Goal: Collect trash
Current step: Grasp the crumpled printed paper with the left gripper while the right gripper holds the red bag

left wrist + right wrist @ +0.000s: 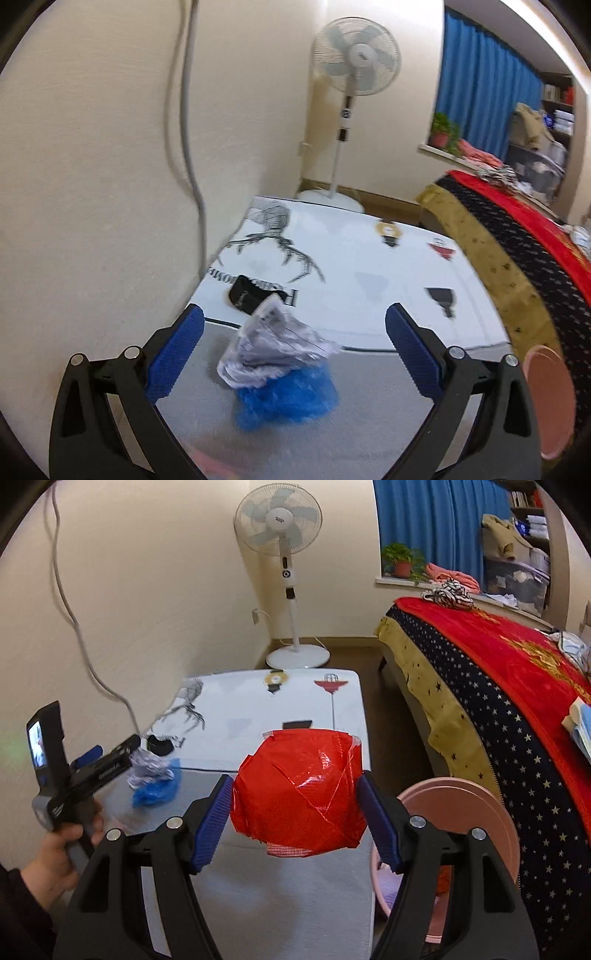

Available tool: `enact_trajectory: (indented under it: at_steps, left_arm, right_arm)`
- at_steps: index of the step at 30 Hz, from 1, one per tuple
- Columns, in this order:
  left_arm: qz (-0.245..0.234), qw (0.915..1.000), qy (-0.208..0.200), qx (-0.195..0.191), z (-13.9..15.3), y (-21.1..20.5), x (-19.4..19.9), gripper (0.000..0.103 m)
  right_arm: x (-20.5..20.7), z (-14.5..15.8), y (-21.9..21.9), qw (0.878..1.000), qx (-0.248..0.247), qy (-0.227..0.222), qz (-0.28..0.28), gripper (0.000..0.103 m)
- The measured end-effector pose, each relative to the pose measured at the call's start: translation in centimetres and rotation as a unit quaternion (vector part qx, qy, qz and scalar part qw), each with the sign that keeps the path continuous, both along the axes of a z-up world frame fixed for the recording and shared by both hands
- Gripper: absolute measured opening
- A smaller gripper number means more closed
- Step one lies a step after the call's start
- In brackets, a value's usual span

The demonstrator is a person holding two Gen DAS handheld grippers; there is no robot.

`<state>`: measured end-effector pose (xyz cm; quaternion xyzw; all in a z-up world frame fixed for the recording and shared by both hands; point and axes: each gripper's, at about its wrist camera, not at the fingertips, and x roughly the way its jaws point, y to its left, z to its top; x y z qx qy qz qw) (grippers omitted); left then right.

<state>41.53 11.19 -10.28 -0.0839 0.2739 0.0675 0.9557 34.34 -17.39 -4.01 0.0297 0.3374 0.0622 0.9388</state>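
We hold the red wrapper bundle (299, 794) clamped in our right gripper (295, 812) just left of the pink bin (491, 812), while our left gripper (293, 354), wide open and empty, faces the crumpled clear-and-blue plastic (280, 369) lying straight ahead between its fingers on the table (369, 424)

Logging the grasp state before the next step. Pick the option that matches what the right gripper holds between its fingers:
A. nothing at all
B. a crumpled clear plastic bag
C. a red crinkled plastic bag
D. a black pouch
C: in the right wrist view the right gripper has both blue pads pressed against the sides of the red crinkled plastic bag, while the clear plastic bag lies on the table near the left gripper.
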Motion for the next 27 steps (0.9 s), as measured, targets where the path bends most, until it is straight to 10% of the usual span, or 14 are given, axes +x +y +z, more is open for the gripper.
enact_trajectory:
  at_steps: [10, 23, 27]
  left_arm:
    - [0.012, 0.9999, 0.006, -0.004, -3.7, 1.5, 2.9, 0.094]
    - [-0.056, 0.9976, 0.031, -0.027, -5.2, 1.3, 3.5, 0.015]
    - [-0.058, 0.9974, 0.027, -0.033, -5.1, 1.3, 3.4, 0.013]
  right_arm:
    - [1.9, -1.8, -0.7, 1.000, -0.014, 0.021, 0.016, 0.068]
    - [2.1, -2.8, 0.8, 0.998, -0.035, 0.032, 0.035, 0.068]
    - [2.0, -2.8, 0.8, 0.998, -0.037, 0.031, 0.038, 0.068]
